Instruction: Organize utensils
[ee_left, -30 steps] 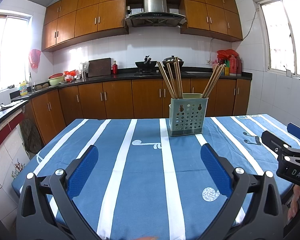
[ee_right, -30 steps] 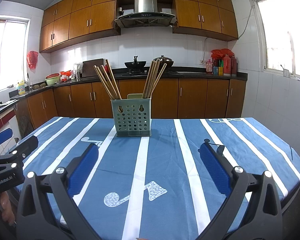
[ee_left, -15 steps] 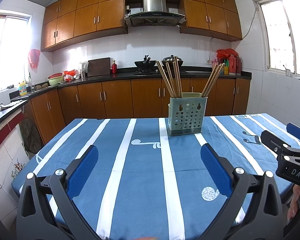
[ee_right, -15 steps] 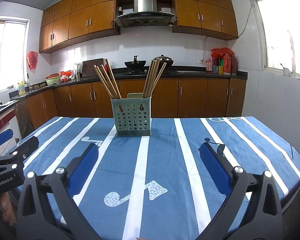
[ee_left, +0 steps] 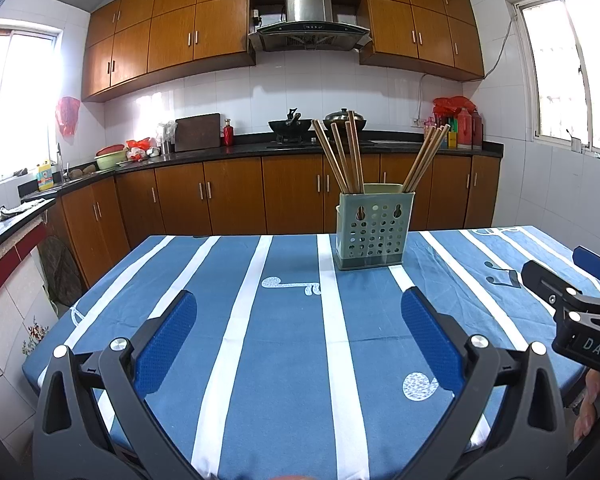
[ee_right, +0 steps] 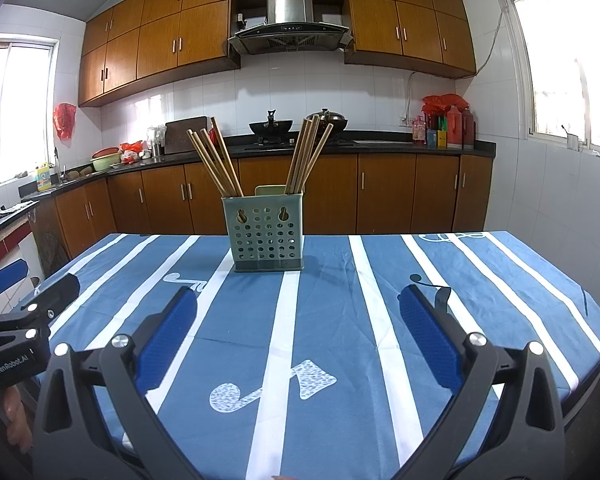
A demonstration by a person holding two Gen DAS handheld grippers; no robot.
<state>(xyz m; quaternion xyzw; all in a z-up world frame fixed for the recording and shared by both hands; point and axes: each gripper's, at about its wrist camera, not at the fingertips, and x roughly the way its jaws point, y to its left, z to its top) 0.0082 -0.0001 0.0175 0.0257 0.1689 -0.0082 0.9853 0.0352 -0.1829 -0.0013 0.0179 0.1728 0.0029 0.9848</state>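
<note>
A pale green perforated utensil holder (ee_left: 371,232) stands upright at the far middle of the table; it also shows in the right wrist view (ee_right: 263,233). Wooden chopsticks stand in it in two bunches: one leaning left (ee_left: 340,158) (ee_right: 214,164) and one leaning right (ee_left: 424,160) (ee_right: 306,156). My left gripper (ee_left: 298,320) is open and empty, low over the near table edge. My right gripper (ee_right: 298,320) is open and empty too, beside it. Each gripper shows at the edge of the other's view.
The table carries a blue cloth with white stripes (ee_left: 284,340) (ee_right: 340,320). Behind it run wooden kitchen cabinets (ee_left: 236,200) and a dark counter with a wok (ee_left: 290,124), bottles and bowls. A window (ee_right: 560,60) is on the right wall.
Both views have shifted very slightly; the holder sits a touch lower and closer in frame. Both grippers stay open and empty.
</note>
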